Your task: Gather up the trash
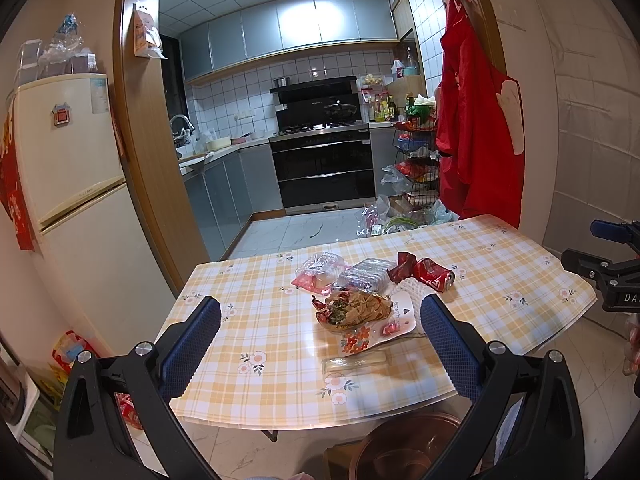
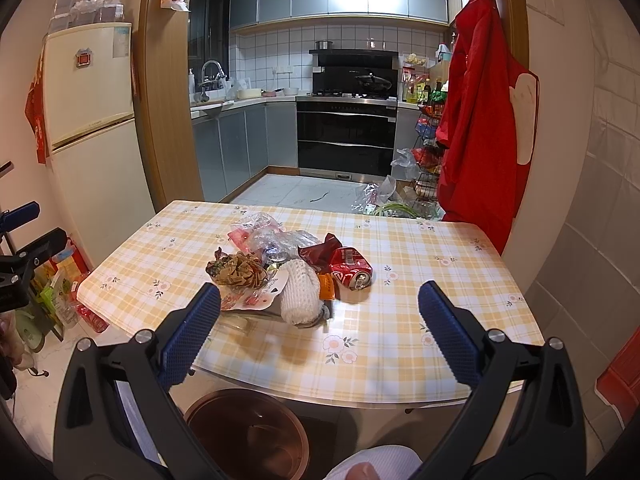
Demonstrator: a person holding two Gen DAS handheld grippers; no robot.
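Note:
A heap of trash lies mid-table on the yellow checked cloth (image 1: pixel 500 264): a crushed red can (image 1: pixel 434 274) (image 2: pixel 352 270), a crumpled brown snack wrapper (image 1: pixel 354 308) (image 2: pixel 238 270), a white foam net sleeve (image 2: pixel 298 294), clear plastic packaging (image 1: pixel 322 268) (image 2: pixel 272 236) and a dark red wrapper (image 1: pixel 402 266) (image 2: pixel 320 250). My left gripper (image 1: pixel 320 336) is open and empty, held short of the heap at the table's near edge. My right gripper (image 2: pixel 320 322) is open too, nothing between its fingers. A copper-brown bin (image 2: pixel 248 432) (image 1: pixel 404 444) stands on the floor under the near edge.
A cream fridge (image 1: pixel 68 184) stands at the left wall. A red apron (image 1: pixel 476 128) hangs on the right by the kitchen doorway. A wire rack (image 1: pixel 418 160) and bags crowd the floor beyond the table. Packets (image 2: pixel 60 280) lie on the floor at left.

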